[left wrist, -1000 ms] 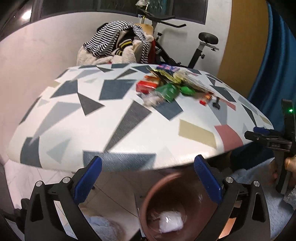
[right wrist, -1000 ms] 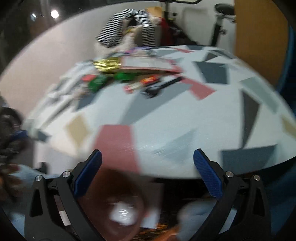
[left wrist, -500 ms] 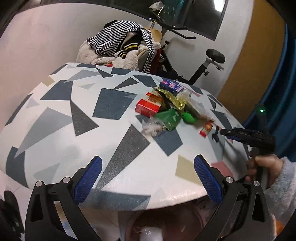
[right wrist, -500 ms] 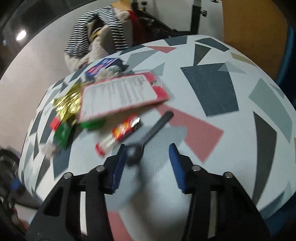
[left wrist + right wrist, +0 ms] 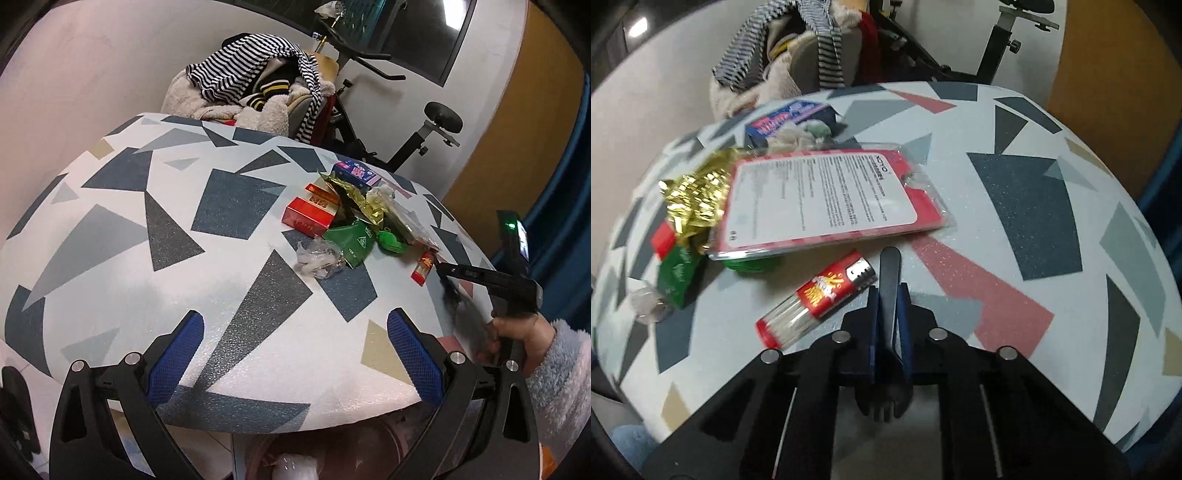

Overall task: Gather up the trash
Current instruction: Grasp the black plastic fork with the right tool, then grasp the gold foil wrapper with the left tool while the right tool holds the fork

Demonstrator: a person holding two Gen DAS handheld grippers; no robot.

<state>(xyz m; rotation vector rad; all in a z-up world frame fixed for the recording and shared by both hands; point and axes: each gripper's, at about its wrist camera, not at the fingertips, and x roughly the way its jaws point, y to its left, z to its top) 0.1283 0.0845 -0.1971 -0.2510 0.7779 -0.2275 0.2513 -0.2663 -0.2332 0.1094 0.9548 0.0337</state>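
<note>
My right gripper (image 5: pixel 889 291) is shut on a black plastic fork (image 5: pixel 889 269) lying on the patterned table (image 5: pixel 1034 206); the tines point back under the gripper. It also shows in the left wrist view (image 5: pixel 448 273). Beside the fork lies a red lighter (image 5: pixel 820 295). A trash pile holds a red-and-white blister card (image 5: pixel 823 199), gold foil (image 5: pixel 694 199), a green wrapper (image 5: pixel 351 240), red boxes (image 5: pixel 310 216), a blue box (image 5: pixel 354 173) and a crumpled clear wrapper (image 5: pixel 319 258). My left gripper (image 5: pixel 295 354) is open and empty above the table's near edge.
A brown bin (image 5: pixel 332 458) with a white scrap inside stands on the floor below the table's near edge. A chair piled with striped clothes (image 5: pixel 258 74) and an exercise bike (image 5: pixel 424 129) stand behind the table. A blue curtain (image 5: pixel 569 221) hangs at right.
My right gripper has moved in from the table edge over the fork and closed on it. My left gripper has risen from beside the bin to above the table's edge.
</note>
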